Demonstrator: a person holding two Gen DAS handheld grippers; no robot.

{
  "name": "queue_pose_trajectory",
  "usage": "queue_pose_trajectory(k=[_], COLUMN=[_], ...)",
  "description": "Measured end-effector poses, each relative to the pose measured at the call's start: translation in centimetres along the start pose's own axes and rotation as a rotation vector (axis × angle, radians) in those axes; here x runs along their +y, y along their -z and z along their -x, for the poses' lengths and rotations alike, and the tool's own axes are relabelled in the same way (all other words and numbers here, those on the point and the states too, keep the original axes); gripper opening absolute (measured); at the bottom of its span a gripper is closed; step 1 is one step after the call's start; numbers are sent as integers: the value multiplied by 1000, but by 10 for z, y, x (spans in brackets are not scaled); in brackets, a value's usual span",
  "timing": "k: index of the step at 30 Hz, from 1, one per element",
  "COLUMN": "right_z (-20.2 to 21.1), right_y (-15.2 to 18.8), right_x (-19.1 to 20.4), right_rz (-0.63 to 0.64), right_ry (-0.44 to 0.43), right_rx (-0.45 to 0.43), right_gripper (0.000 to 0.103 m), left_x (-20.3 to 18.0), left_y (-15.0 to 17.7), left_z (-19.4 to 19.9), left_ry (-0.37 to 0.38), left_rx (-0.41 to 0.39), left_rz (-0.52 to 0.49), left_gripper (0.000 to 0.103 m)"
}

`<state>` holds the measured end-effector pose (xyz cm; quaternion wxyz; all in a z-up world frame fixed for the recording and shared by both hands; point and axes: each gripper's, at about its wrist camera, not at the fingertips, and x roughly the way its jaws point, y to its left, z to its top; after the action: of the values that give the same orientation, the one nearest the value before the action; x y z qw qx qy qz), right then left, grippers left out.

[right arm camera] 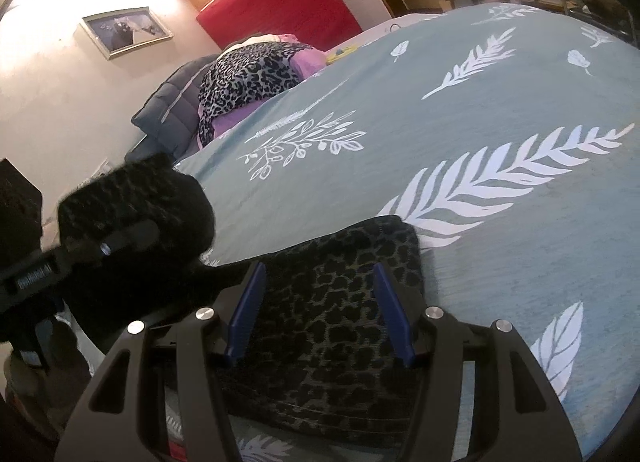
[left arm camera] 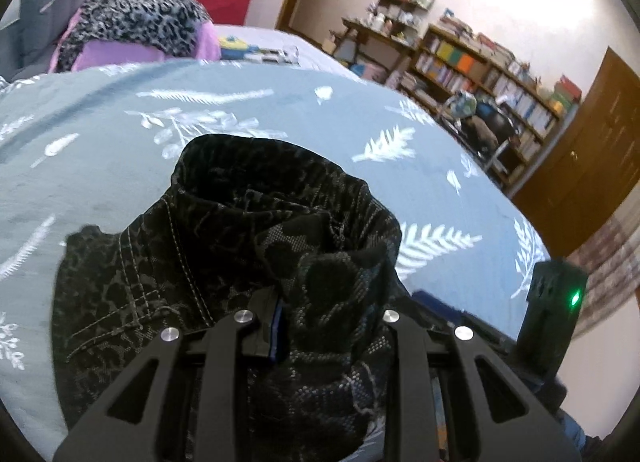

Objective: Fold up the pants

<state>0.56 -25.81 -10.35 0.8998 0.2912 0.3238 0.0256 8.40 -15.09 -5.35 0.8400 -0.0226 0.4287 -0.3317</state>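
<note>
The pants (left arm camera: 248, 246) are dark denim with a leopard-like pattern, and they lie on a blue-grey bedspread (left arm camera: 100, 166) printed with white leaves. My left gripper (left arm camera: 296, 314) is shut on a bunched part of the pants. The cloth drapes over its fingers and hides their tips. The right wrist view shows that bunch (right arm camera: 136, 198) lifted at the left, with the left gripper (right arm camera: 120, 238) under it. My right gripper (right arm camera: 318, 294) is open. Its blue pads (right arm camera: 248, 310) stand apart over a flat part of the pants (right arm camera: 332, 362) near the bed's edge.
A pile of grey leopard and purple clothes (left arm camera: 140, 22) and a dark quilted jacket (right arm camera: 176, 102) sit at the far end of the bed. Bookshelves (left arm camera: 480, 74) and a wooden door (left arm camera: 592, 142) stand beyond the bed's right side. The right gripper's body (left arm camera: 552, 310) shows a green light.
</note>
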Motion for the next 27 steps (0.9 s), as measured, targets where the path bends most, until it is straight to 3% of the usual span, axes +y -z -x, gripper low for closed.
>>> queue_pose_trajectory(k=[4,7,11,19,27], right_z=[1,2,4,5,6], right_y=[-1,-1,-1,3,8], right_x=[-5,-7,-10,-8,-2], right_rz=[-14,-15,-22,-17,-90], right_ry=[6,9,26,20,-111], right_rx=[-2,-5,-8,10,68], right_gripper=[58,58,58,58,58], left_x=[-8,-11,-6,0,48], left_y=[7,13,17,17,25], left_z=[-20,-32,-32,-7,13], left_ry=[7,3,62,91,20], left_rx=[46,77,112,79,59], left_rz=[-2,-9,12,0,120], left_gripper=[27,39,62,68,68])
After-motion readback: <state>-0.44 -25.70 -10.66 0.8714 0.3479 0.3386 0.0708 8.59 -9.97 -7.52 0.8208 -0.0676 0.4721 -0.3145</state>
